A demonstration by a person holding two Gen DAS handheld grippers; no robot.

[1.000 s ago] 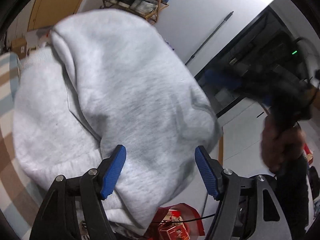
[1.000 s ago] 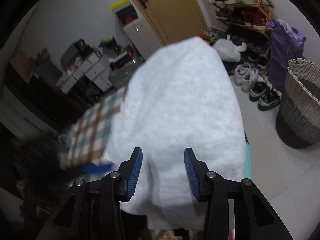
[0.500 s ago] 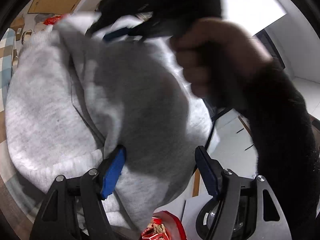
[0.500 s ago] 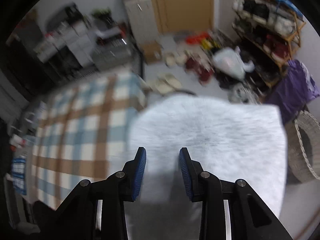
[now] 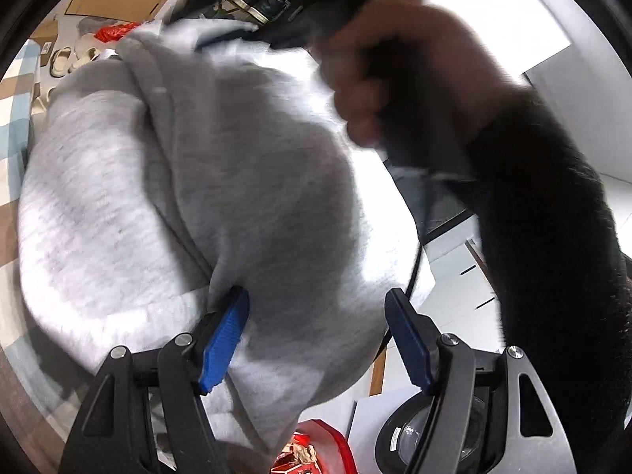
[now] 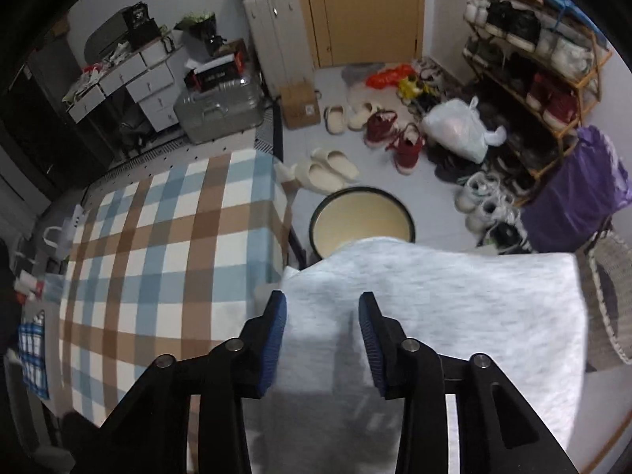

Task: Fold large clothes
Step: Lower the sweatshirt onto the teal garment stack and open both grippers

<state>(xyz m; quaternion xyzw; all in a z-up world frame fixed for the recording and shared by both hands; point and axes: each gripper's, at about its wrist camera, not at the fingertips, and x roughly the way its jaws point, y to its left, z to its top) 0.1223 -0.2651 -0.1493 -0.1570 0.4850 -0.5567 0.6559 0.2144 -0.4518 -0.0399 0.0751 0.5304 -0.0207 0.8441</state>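
A light grey sweatshirt (image 5: 205,181) fills the left wrist view, bunched in thick folds. My left gripper (image 5: 316,316) is open, with the cloth lying between and over its blue pads. The person's hand with the other gripper (image 5: 395,59) is above the garment's far end in that view. In the right wrist view the same grey sweatshirt (image 6: 454,308) lies under and between the blue pads of my right gripper (image 6: 322,324), which stands part open, not clamped. The garment hangs over the right edge of the checked table (image 6: 166,245).
A round cream stool (image 6: 361,221) stands just beyond the garment. Slippers and shoes (image 6: 335,170) lie on the floor, a shoe rack (image 6: 529,55) and purple bag (image 6: 576,193) at right, a wicker basket (image 6: 608,296) at far right. A red packet (image 5: 312,450) sits below the left gripper.
My right gripper has swung up and over the garment and now looks down on the table and floor. In the left wrist view the hand has come over the sweatshirt's far end.
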